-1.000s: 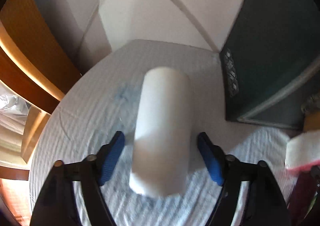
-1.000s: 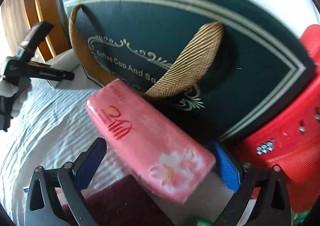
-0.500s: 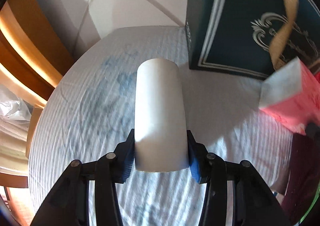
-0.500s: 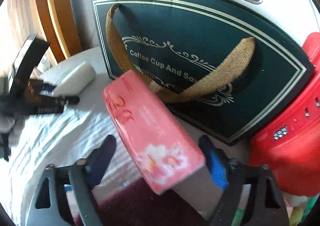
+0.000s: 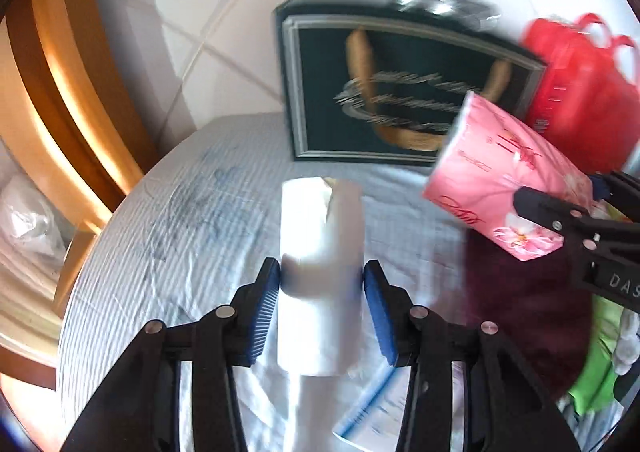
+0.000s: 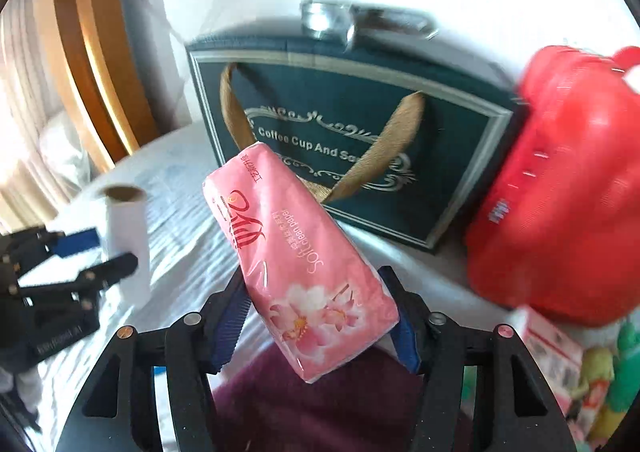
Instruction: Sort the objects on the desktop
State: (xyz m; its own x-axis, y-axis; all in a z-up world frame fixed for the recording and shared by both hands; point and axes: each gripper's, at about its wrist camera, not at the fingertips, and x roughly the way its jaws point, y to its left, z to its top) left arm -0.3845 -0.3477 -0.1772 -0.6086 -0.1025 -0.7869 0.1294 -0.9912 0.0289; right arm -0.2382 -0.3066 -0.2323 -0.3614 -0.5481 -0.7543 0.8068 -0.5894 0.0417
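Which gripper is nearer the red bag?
Right. The right gripper, shut on the pink tissue pack, sits just left of the red bag; the left gripper is far left.

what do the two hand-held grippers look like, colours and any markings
Both match: the left hand-held gripper and right hand-held gripper have black angular linkage frames with silver round rivets and ribbed blue finger pads. White lettering marks the right one's body, only partly readable. No cables or sleeves show.
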